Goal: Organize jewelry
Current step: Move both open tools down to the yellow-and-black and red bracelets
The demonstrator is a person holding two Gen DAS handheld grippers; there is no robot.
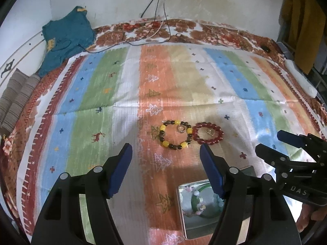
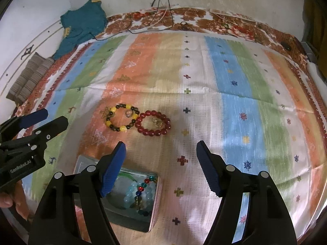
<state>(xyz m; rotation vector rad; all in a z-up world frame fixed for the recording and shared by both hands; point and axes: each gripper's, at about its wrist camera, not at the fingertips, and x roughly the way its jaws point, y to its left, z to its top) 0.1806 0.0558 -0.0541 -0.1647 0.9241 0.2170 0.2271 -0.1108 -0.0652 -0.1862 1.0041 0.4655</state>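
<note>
touching side by side, yellow-and-brown bead bracelet (image 1: pixel 175 134) and red bead bracelet (image 1: pixel 208 133) (both hand-held grippers wide, empty)

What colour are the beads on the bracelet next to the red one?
Yellow and dark brown beads on that bracelet, beside the red bracelet. Clearest in the right wrist view.

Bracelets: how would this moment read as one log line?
left fingers: open, empty | right fingers: open, empty | yellow bracelet, red bracelet: on cloth, touching | tin: open, holds beads
</note>
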